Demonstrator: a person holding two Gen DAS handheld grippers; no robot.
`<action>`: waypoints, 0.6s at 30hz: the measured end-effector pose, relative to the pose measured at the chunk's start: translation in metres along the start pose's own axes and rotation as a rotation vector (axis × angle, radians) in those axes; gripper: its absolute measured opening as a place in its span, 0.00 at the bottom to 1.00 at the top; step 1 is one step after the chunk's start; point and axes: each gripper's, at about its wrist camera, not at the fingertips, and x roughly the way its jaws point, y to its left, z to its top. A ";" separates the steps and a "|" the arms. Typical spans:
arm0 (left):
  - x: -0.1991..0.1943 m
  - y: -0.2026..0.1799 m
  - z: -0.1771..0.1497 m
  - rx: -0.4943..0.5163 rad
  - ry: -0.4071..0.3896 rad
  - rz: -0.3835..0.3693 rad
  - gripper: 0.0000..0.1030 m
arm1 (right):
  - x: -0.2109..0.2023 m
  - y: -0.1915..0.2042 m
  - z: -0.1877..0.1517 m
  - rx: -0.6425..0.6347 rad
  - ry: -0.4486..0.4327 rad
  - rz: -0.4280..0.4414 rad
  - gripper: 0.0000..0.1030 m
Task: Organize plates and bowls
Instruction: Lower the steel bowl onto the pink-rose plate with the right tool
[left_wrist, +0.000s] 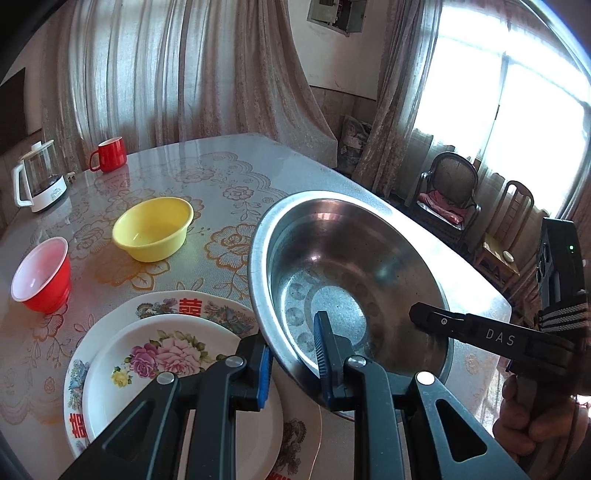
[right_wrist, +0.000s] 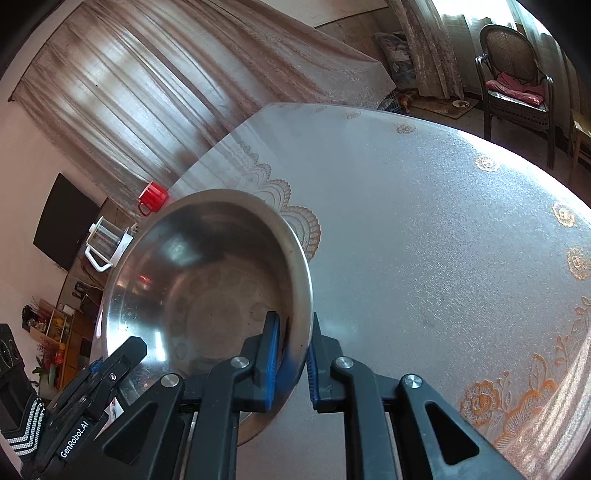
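A large steel bowl (left_wrist: 332, 258) (right_wrist: 207, 280) hangs tilted above the table, held by its rim from two sides. My left gripper (left_wrist: 293, 363) is shut on the near rim, one blue pad inside the bowl and one outside. My right gripper (right_wrist: 291, 362) is shut on the rim at the right side, and one of its fingers (left_wrist: 443, 319) shows in the left wrist view. Under the bowl's left edge, a small flowered plate (left_wrist: 166, 369) lies on a bigger white plate (left_wrist: 177, 306). A yellow bowl (left_wrist: 153, 229) and a red bowl (left_wrist: 40, 273) stand further left.
A red mug (left_wrist: 109, 154) and a glass kettle (left_wrist: 37, 181) stand at the far left of the table (right_wrist: 424, 221), which has a lace-patterned cover. Chairs (left_wrist: 450, 192) stand by the window beyond the table's right edge. A hand (left_wrist: 532, 417) grips the right gripper's handle.
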 end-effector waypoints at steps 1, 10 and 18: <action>-0.002 0.002 0.000 -0.006 -0.004 -0.003 0.20 | -0.002 0.002 0.000 -0.005 -0.005 0.002 0.12; -0.024 0.018 -0.009 -0.054 -0.030 0.011 0.21 | -0.010 0.021 0.002 -0.057 -0.019 0.030 0.12; -0.039 0.041 -0.017 -0.121 -0.040 0.020 0.21 | -0.003 0.043 -0.004 -0.111 -0.001 0.057 0.12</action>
